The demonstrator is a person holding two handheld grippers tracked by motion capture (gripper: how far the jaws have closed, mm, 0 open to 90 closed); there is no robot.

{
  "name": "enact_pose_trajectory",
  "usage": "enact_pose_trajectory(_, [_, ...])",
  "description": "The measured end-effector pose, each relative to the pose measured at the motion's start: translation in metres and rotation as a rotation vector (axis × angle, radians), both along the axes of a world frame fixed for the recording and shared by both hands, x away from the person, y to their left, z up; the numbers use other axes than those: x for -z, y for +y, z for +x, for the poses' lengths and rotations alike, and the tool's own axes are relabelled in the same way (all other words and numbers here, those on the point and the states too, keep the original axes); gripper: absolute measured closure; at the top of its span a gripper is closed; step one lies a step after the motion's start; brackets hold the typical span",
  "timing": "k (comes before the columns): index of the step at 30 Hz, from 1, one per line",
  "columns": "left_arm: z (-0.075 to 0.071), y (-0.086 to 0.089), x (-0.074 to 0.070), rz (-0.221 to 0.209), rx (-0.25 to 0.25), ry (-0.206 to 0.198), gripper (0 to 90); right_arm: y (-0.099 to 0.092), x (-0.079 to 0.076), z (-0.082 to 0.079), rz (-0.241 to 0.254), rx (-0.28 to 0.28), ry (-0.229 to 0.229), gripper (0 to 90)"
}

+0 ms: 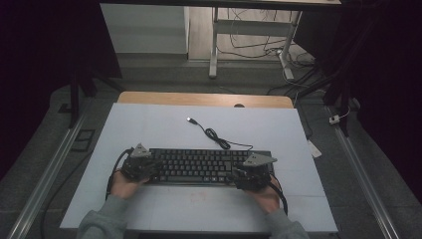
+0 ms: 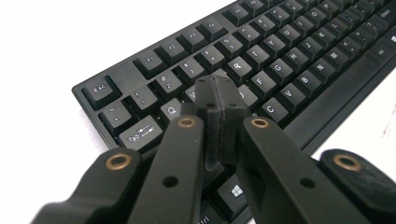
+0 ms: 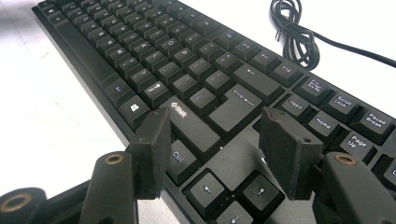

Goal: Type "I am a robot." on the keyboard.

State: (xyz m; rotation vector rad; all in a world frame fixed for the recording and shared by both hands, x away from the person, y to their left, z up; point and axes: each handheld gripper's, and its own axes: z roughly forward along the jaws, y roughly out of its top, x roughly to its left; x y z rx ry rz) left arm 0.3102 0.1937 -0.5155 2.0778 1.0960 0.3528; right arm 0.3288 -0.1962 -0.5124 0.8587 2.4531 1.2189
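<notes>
A black keyboard (image 1: 199,167) lies across the white table cover, with its cable (image 1: 216,135) coiled behind it and the USB plug (image 1: 190,120) loose on the cover. My left gripper (image 1: 142,167) hovers at the keyboard's left end. In the left gripper view its pads are pressed together, shut (image 2: 215,100) on nothing, just over the letter keys near Q and W. My right gripper (image 1: 251,174) is at the right end. In the right gripper view it stands open (image 3: 217,126) above the right Shift, Ctrl and arrow keys (image 3: 205,189), with no key pinched between its pads.
The white cover (image 1: 149,124) has bare room behind and in front of the keyboard. A wooden table edge (image 1: 199,98) shows at the far side. Metal rails (image 1: 50,169) run along both sides on the floor. Beyond stand desk legs (image 1: 214,45) with loose cables.
</notes>
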Motion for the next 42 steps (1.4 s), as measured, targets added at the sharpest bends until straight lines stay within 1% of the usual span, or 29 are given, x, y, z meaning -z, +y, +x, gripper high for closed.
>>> enact_pose_trajectory(12, [0.004, -0.002, 0.009, 0.033, -0.018, 0.008, 88.8, 0.001, 0.002, 0.001, -0.006, -0.004, 0.002, 43.8])
enact_pose_trajectory(22, [0.004, -0.002, 0.011, 0.034, -0.022, 0.011, 88.8, 0.002, 0.002, 0.001, -0.011, -0.004, 0.002, 43.7])
enact_pose_trajectory(25, [0.005, -0.003, 0.013, 0.045, -0.021, 0.021, 88.8, 0.002, 0.002, 0.0, -0.011, -0.003, 0.003, 43.7])
enact_pose_trajectory(27, [0.005, -0.002, 0.013, 0.038, -0.02, 0.023, 88.8, 0.002, 0.002, 0.0, -0.011, -0.003, 0.003, 43.7])
enact_pose_trajectory(30, [0.005, -0.003, 0.013, 0.042, -0.024, 0.019, 88.8, 0.002, 0.002, 0.0, -0.012, -0.003, 0.005, 43.6])
enact_pose_trajectory(32, [0.004, -0.004, 0.012, 0.054, -0.018, 0.006, 88.8, 0.002, 0.002, 0.001, -0.012, -0.006, 0.004, 43.6])
enact_pose_trajectory(34, [0.003, -0.004, 0.01, 0.043, -0.014, -0.006, 88.8, 0.002, 0.002, 0.0, -0.013, -0.006, 0.003, 43.6])
enact_pose_trajectory(37, [0.002, -0.002, 0.007, 0.015, -0.014, -0.021, 88.8, 0.002, 0.002, 0.001, -0.013, -0.003, 0.001, 43.5])
enact_pose_trajectory(40, [0.0, 0.001, 0.003, -0.015, -0.024, -0.033, 88.7, 0.001, 0.002, 0.001, -0.014, -0.001, 0.0, 43.4])
enact_pose_trajectory(42, [-0.001, 0.002, 0.001, -0.027, -0.026, -0.041, 88.5, 0.001, 0.002, 0.001, -0.014, -0.001, 0.0, 43.4])
